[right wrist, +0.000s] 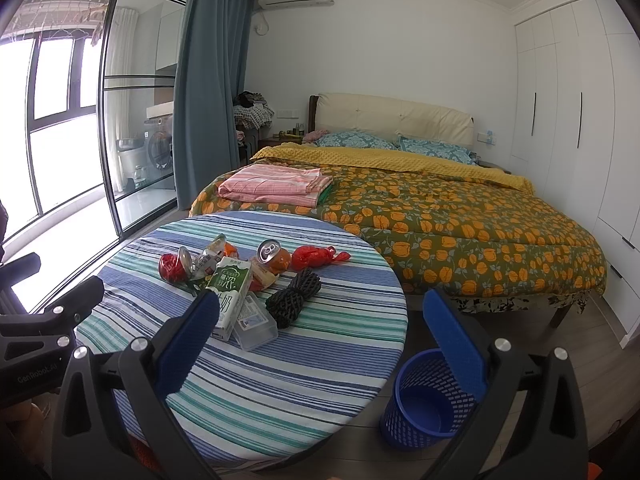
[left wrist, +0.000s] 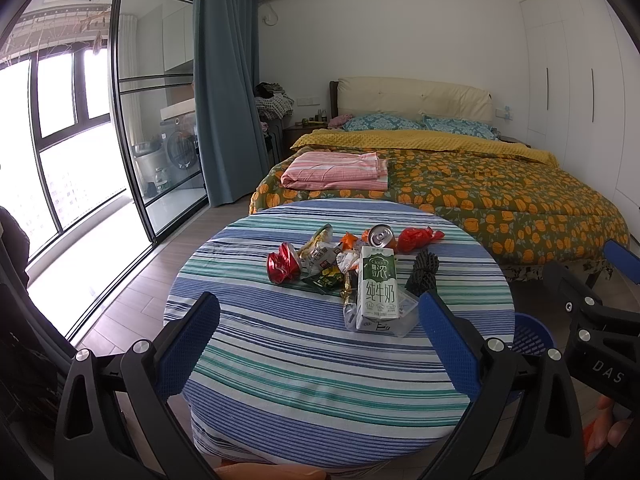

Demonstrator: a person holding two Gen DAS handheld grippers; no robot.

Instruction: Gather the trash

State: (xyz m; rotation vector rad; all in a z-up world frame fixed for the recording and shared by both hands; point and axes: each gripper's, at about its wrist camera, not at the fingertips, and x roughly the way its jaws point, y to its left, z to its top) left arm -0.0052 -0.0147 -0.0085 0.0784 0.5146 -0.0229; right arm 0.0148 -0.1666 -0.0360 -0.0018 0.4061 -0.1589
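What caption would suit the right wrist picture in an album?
Open right gripper poised over a striped table of trash, milk carton nearest, blue bin waiting on the floor.

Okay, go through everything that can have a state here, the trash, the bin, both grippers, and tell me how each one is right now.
Left gripper: open, holding nothing.
Right gripper: open, holding nothing.
Milk carton: lying flat on the table.
Red can: crushed.
Orange can: on its side, opened.
Red bag: knotted.
Black netting: bundled.
Bin: upright on the floor, empty.
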